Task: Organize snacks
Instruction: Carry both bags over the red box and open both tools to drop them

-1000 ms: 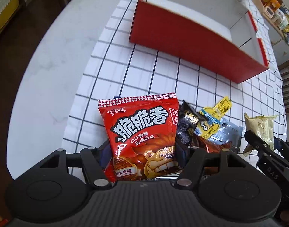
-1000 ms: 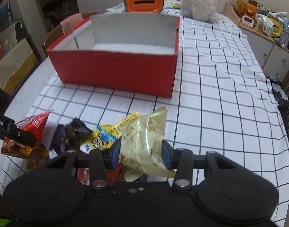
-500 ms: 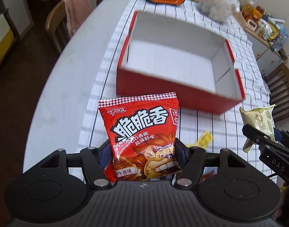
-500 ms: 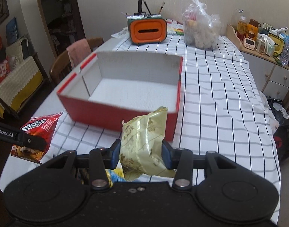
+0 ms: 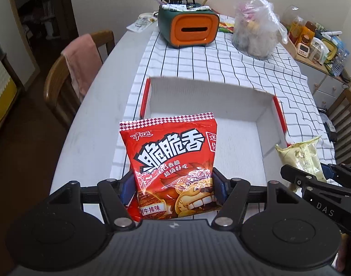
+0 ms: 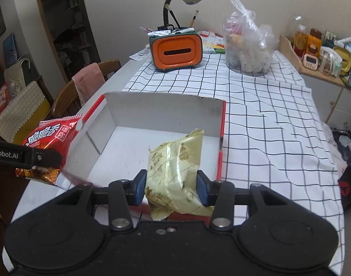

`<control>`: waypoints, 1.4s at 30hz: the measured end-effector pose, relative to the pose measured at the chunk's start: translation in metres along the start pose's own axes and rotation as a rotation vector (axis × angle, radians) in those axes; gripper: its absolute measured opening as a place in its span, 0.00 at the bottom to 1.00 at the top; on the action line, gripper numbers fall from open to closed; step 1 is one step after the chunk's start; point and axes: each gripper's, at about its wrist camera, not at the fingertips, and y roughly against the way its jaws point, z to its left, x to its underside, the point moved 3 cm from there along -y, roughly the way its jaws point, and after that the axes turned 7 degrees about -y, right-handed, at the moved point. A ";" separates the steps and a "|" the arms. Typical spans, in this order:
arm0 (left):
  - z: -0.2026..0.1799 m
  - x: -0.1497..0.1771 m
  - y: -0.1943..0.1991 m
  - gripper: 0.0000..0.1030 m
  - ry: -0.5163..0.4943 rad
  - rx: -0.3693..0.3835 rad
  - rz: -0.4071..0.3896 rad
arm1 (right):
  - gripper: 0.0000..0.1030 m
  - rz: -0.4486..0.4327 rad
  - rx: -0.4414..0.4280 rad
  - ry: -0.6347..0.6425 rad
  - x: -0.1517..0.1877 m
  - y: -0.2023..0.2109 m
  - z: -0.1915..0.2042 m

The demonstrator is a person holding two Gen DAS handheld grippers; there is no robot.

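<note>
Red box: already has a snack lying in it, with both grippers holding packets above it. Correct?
Not quite. The right wrist view shows the red box empty inside. Left gripper holds the red snack bag; right gripper holds the yellow packet.

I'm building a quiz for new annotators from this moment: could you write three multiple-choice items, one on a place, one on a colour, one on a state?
1. Where does the orange-fronted pen holder stand?
A. inside the box
B. on the checked tablecloth beyond the box
C. on the chair

2. What colour is the outside of the cardboard box?
A. red
B. blue
C. green

3. What is the right hand-held gripper doing?
A. standing open with nothing in it
B. gripping the red snack bag
C. gripping a pale yellow snack packet

Answers: 1 B, it sits on the cloth past the box's far wall. 2 A, its rims and outer wall show red. 3 C, both pads press on the packet; the left hand-held gripper has the red snack bag.
</note>
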 end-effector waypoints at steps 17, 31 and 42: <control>-0.018 -0.031 -0.098 0.64 -0.064 -0.053 0.133 | 0.42 0.124 0.005 0.044 -0.023 -0.094 0.001; -0.022 -0.028 -0.140 0.64 -0.088 -0.115 0.220 | 0.43 0.213 0.011 0.104 -0.012 -0.134 0.007; -0.016 -0.029 -0.125 0.65 -0.069 -0.111 0.192 | 0.43 0.223 0.005 0.110 -0.012 -0.130 0.007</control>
